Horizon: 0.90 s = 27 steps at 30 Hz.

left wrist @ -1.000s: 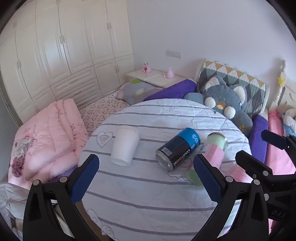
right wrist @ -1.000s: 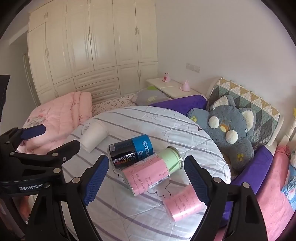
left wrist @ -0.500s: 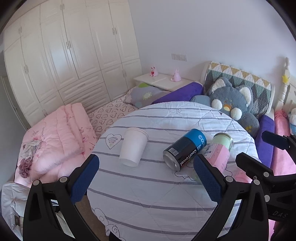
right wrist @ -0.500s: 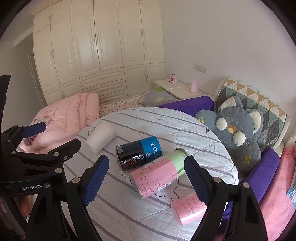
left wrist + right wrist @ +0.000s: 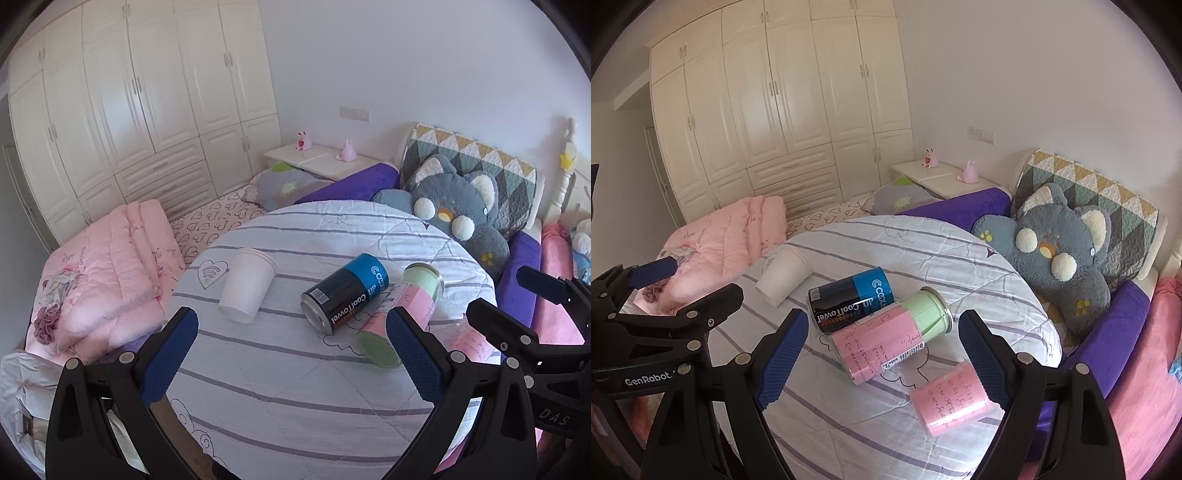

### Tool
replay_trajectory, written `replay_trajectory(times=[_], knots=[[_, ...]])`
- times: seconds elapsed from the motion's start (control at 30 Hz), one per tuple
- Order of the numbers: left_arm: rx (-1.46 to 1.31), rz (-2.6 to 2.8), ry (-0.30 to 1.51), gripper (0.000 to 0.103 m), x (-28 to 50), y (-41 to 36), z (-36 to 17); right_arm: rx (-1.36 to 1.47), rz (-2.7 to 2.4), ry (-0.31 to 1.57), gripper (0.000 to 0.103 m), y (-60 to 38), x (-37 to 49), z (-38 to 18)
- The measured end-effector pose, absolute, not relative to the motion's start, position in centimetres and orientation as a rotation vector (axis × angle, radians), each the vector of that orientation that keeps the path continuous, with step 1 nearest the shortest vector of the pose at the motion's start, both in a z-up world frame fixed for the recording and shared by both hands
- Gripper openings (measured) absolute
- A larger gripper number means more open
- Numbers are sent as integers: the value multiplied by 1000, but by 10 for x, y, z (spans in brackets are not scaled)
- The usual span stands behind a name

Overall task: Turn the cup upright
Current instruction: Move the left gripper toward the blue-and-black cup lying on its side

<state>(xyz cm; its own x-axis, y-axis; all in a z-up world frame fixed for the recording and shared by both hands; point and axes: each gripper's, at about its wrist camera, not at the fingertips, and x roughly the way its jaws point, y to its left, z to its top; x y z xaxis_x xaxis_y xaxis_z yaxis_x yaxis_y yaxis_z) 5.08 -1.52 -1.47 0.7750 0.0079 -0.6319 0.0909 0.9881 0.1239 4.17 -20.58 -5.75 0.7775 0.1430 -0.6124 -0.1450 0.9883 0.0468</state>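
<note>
A white paper cup (image 5: 246,285) lies on its side at the left of a round table (image 5: 295,387) covered in striped white cloth; it also shows in the right wrist view (image 5: 783,275). My left gripper (image 5: 291,360) is open and empty, held back over the near table edge, apart from the cup. My right gripper (image 5: 884,356) is open and empty, hovering near a lying pink and green can (image 5: 890,339). The left gripper also shows at the left of the right wrist view (image 5: 665,291).
A black and blue can (image 5: 345,291) lies mid-table, beside the pink and green can (image 5: 402,314). A pink roll (image 5: 951,400) lies at the near right edge. A folded pink quilt (image 5: 107,273) lies left, a grey plush (image 5: 458,218) behind.
Both grippers have drawn back and risen a little, so the table and objects sit further away and lower in view. Nothing on the table has moved.
</note>
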Motion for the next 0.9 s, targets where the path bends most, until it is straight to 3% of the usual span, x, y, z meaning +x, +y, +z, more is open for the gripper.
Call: replay_trajectory(times=[0.9], knots=[[173, -96, 704, 103, 73, -15, -19, 15, 138, 692, 85, -215, 44, -66]])
